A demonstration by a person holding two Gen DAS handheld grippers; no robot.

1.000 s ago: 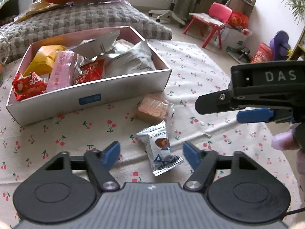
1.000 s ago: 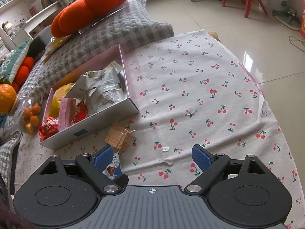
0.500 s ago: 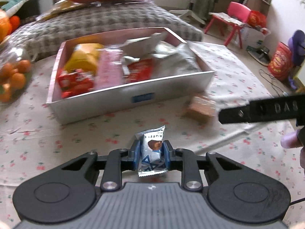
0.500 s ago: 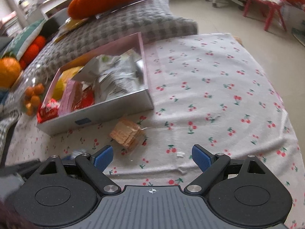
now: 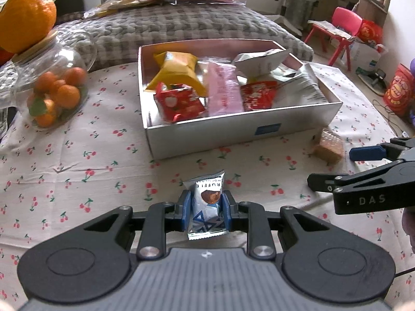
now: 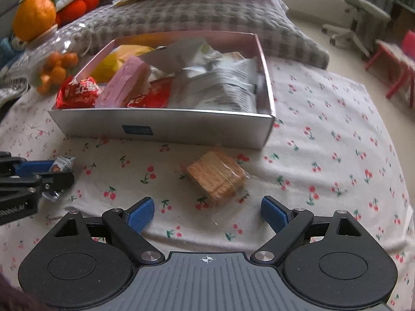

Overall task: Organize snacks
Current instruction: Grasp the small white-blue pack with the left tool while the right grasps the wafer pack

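My left gripper (image 5: 206,213) is shut on a silver truffle chocolate packet (image 5: 207,202) and holds it above the cherry-print cloth, in front of the silver snack box (image 5: 233,132). The box holds yellow, pink, red and silver snack packs. My right gripper (image 6: 207,213) is open, just in front of a clear-wrapped brown wafer block (image 6: 216,177) lying on the cloth near the box's right corner. The wafer block also shows in the left wrist view (image 5: 329,149). The left gripper with its packet shows at the left edge of the right wrist view (image 6: 55,171).
A glass jar of small oranges (image 5: 55,90) with a big orange on its lid stands left of the box. A grey checked cushion (image 5: 181,26) lies behind the box. The cloth's right edge drops to the floor, with a red chair (image 5: 339,33) beyond.
My left gripper closed on the truffle packet and lifted it, swinging left to face the box. My right gripper moved in over the wafer block, still open.
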